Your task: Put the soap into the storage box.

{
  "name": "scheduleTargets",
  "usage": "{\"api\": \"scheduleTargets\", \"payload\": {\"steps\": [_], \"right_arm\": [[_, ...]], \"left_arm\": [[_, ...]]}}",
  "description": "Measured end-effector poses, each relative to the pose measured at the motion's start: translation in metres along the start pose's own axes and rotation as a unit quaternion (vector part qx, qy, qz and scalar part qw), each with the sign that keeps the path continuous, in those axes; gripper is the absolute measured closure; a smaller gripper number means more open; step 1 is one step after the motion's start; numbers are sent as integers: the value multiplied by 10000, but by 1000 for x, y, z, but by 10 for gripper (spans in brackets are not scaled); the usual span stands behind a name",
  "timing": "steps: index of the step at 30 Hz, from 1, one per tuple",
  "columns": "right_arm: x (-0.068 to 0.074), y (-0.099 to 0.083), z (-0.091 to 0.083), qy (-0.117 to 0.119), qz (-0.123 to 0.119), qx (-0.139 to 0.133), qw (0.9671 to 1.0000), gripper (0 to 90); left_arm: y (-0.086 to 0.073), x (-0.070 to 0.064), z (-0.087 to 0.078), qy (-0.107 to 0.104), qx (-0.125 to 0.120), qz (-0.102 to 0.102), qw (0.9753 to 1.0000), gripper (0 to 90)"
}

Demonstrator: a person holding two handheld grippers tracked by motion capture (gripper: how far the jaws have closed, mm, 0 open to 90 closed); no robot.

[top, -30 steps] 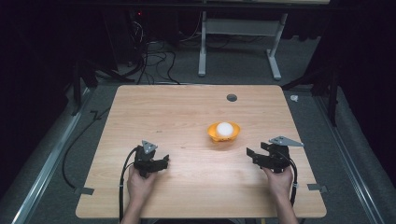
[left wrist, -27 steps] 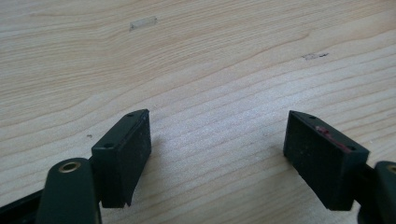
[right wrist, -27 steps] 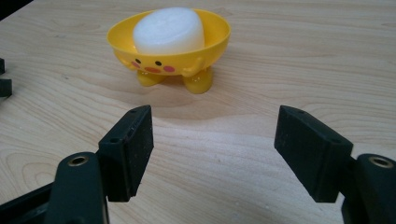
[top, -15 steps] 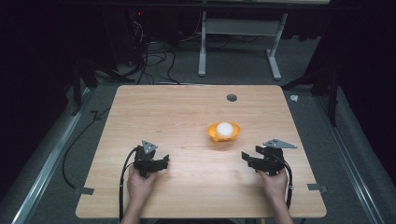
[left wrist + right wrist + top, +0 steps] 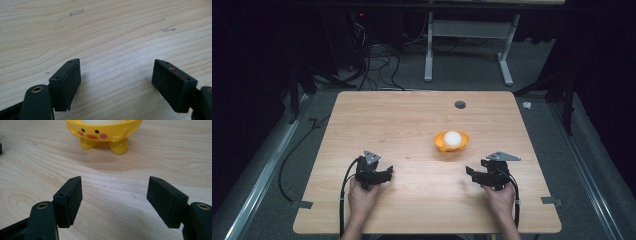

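The left gripper (image 5: 384, 175) sits low over the table (image 5: 412, 125), jaws wide apart, holding nothing. The right gripper (image 5: 472, 173) is likewise spread and empty; the cup (image 5: 102, 132) with its egg (image 5: 452, 138) stands just ahead of its jaws.

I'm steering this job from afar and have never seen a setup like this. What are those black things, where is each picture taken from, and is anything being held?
A person sits at a wooden table with a hand tool in each hand: the left gripper and the right gripper. Each has two black jaws that pinch.

The high view looks down from above the person's side. The other two pictures come from cameras riding on the grippers, looking along their jaws.

On the table stands a yellow chick-faced cup with a white egg in it. The right gripper points at the cup, still apart from it. The left gripper faces bare wood.

Both pairs of jaws stand wide open, holding nothing.
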State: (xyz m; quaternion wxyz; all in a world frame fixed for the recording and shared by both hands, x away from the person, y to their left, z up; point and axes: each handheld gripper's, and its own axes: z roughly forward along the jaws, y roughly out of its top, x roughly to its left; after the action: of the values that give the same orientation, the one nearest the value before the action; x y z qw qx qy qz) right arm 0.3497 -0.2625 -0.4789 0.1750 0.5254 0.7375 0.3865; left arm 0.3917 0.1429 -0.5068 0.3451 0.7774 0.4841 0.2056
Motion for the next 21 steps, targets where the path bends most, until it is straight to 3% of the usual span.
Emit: {"api": "scheduleTargets", "payload": {"steps": [21], "right_arm": [[7, -6, 17, -343, -287, 289, 9986, 294]], "left_arm": [[0, 0, 0, 1, 0, 2, 10000, 237]]}}
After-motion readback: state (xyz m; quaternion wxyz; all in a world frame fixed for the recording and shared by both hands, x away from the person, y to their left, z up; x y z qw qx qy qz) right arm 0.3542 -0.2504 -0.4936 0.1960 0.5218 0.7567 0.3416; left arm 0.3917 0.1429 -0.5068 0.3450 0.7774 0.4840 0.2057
